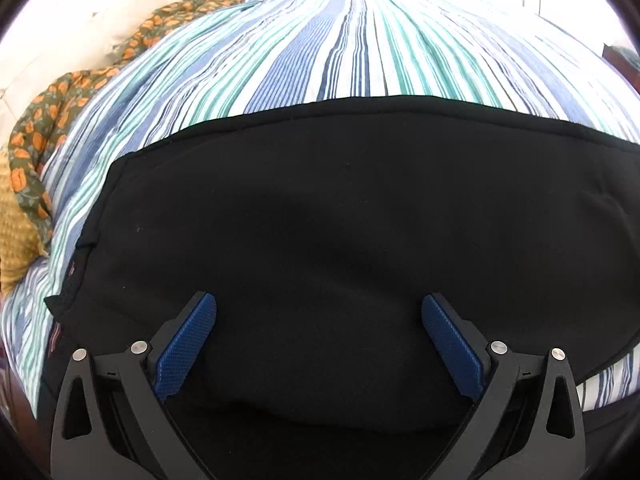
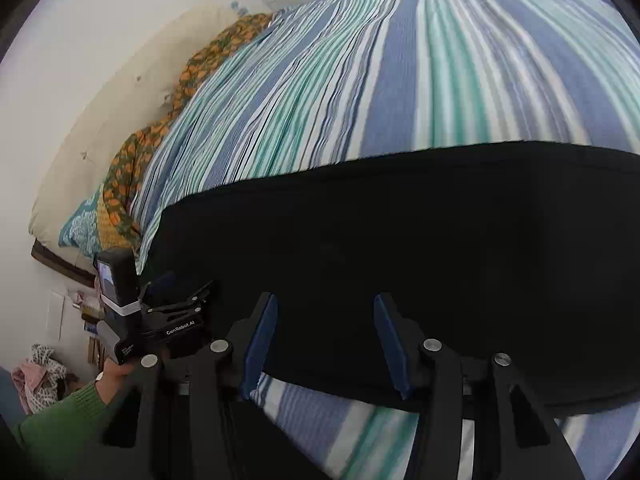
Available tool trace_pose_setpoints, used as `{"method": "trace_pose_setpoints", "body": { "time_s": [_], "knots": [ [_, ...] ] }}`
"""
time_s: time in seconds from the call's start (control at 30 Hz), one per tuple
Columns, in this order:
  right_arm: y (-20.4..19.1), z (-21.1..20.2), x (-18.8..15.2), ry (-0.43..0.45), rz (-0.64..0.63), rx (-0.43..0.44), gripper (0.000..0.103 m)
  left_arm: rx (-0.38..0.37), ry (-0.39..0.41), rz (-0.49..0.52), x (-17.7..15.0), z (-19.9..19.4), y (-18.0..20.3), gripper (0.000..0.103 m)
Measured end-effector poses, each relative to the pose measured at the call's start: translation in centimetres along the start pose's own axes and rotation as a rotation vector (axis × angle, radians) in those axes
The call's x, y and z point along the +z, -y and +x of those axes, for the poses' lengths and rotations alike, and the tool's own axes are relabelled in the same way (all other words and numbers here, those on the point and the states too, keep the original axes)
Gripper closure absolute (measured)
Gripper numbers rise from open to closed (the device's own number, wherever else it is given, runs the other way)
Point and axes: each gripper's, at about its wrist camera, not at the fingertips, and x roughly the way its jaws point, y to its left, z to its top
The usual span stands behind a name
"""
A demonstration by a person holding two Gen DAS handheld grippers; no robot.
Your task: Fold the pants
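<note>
Both grippers, left (image 1: pixel 319 308) and right (image 2: pixel 326 307), have released jaws over the pants (image 1: pixel 340 208); grabbing one layer would wreck the fold.

A bedsheet (image 2: pixel 320 92) striped in blue, teal and white is covering the bed, its stripes running away toward the far end and its surface lightly rumpled. A green cloth printed with orange flowers (image 2: pixel 132 168) is lying bunched along the sheet's left edge, trailing the length of the bed beside a pale wall (image 2: pixel 80 60). A mustard-yellow textured cloth (image 1: pixel 12 236) is sitting against the near end of the floral one, and a teal patterned piece (image 2: pixel 80 228) is showing next to it in the right wrist view. Down on the floor at lower left, a heap of pink and patterned clothes (image 2: pixel 38 380) is lying in a loose pile.
</note>
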Motion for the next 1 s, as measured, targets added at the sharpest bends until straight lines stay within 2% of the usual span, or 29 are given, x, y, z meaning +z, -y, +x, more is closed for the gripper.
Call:
{"method": "trace_pose_setpoints", "body": {
  "time_s": [0.07, 0.17, 0.33, 0.4, 0.43, 0.57, 0.73, 0.87, 0.93, 1.0],
  "knots": [
    [-0.5, 2.8, 0.0, -0.048, -0.017, -0.044, 0.052, -0.019, -0.011, 0.009, 0.0, -0.4, -0.4, 0.001],
    [2.1, 1.9, 0.0, -0.007, -0.004, -0.12, 0.053, -0.018, -0.02, 0.052, 0.0, -1.9, -0.3, 0.001],
    [10.4, -6.5, -1.3, 0.082, 0.125, -0.355, 0.052, -0.018, -0.011, 0.099, -0.4, -4.1, 0.7, 0.001],
    [11.4, -9.8, -2.5, 0.113, 0.108, -0.468, 0.052, -0.018, -0.003, 0.108, -0.6, -4.8, 1.0, 0.001],
    [11.3, -11.1, -3.2, 0.123, 0.092, -0.496, 0.052, -0.018, 0.002, 0.111, -0.7, -5.1, 1.1, 0.001],
    [8.6, -14.0, -6.9, 0.145, 0.027, -0.479, 0.049, -0.022, 0.019, 0.127, -0.8, -6.1, 1.7, 0.001],
    [4.3, -15.0, -12.9, 0.15, -0.033, -0.347, 0.047, -0.037, 0.022, 0.13, -2.0, -7.9, 2.4, 0.001],
    [-2.1, -11.6, -17.1, 0.109, -0.098, -0.223, 0.045, -0.152, -0.026, 0.054, -5.0, -9.5, 2.3, 0.001],
    [-4.5, -9.1, -19.1, 0.055, -0.14, -0.186, 0.045, -0.147, -0.055, 0.081, -7.4, -9.3, 2.5, 0.001],
    [-5.0, -7.4, -20.8, -0.03, -0.147, -0.167, 0.045, -0.11, -0.087, 0.128, -9.9, -8.4, 2.3, 0.0]
  ]
}}
